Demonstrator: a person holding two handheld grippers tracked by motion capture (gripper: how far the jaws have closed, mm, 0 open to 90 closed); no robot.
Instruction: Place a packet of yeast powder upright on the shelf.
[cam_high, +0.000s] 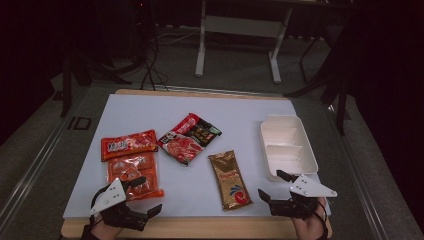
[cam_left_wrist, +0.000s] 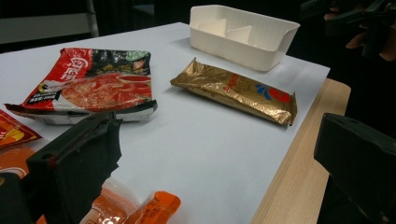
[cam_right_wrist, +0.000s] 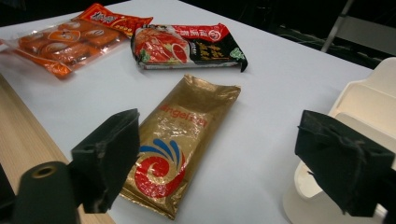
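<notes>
My left gripper (cam_high: 146, 196) is at the table's near left corner, open, its jaws set wide over the near end of a clear orange snack packet (cam_high: 134, 175). In the left gripper view, that packet's corner (cam_left_wrist: 140, 210) lies low beside the left jaw and nothing is gripped. Open as well, my right gripper (cam_high: 274, 185) sits at the near right, between a gold packet (cam_high: 229, 180) and a white two-compartment box (cam_high: 287, 146). In the right gripper view the gold packet (cam_right_wrist: 182, 140) lies on the mat ahead of the left jaw, and the box (cam_right_wrist: 369, 107) is by the right jaw.
A red-orange packet (cam_high: 129, 144) lies beyond the clear one, and a red and black packet (cam_high: 189, 137) lies mid-table. All rest on a white mat (cam_high: 240, 112) over a wooden tabletop whose near edge (cam_high: 200, 227) shows. Desk legs stand on the floor behind.
</notes>
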